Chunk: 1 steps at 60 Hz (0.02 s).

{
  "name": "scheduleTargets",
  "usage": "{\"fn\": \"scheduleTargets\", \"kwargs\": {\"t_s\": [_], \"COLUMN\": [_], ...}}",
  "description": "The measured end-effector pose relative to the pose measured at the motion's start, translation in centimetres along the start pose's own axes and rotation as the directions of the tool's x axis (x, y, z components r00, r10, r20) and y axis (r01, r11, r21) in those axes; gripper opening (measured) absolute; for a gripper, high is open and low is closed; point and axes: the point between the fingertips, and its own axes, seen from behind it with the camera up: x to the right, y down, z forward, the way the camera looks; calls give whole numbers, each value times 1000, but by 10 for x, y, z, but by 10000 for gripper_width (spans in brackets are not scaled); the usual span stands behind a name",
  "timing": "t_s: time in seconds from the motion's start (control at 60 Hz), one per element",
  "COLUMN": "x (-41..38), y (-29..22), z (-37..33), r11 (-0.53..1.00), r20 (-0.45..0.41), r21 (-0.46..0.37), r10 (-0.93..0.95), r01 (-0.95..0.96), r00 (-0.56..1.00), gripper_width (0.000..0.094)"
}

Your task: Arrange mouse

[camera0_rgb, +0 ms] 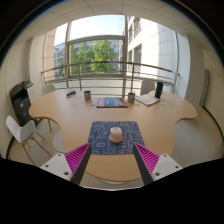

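Spread fingers [112, 160] hover over a round wooden tabletop [60, 125] where the mouse [116, 134] sits on a dark patterned mat [100, 140] just ahead, large windows [95, 55] beyond.

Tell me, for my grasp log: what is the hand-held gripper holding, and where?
Nothing. The hand-held gripper is open; the mouse lies on its mousepad just ahead.

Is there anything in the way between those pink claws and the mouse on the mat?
Nothing visible. The gripper is open, and the mouse lies on the dark mouse mat just ahead of the fingers, with only bare mat between.
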Motion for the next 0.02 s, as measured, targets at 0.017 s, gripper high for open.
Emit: {"fn": "scheduleTargets", "kwargs": {"t_s": [0.017], "x": [0], "y": [1], "z": [-2], "r11": [1000], "r20": [1], "r21": [-1], "r10": [1], "r01": [-1], "r00": [1000], "gripper_width": [847]}}
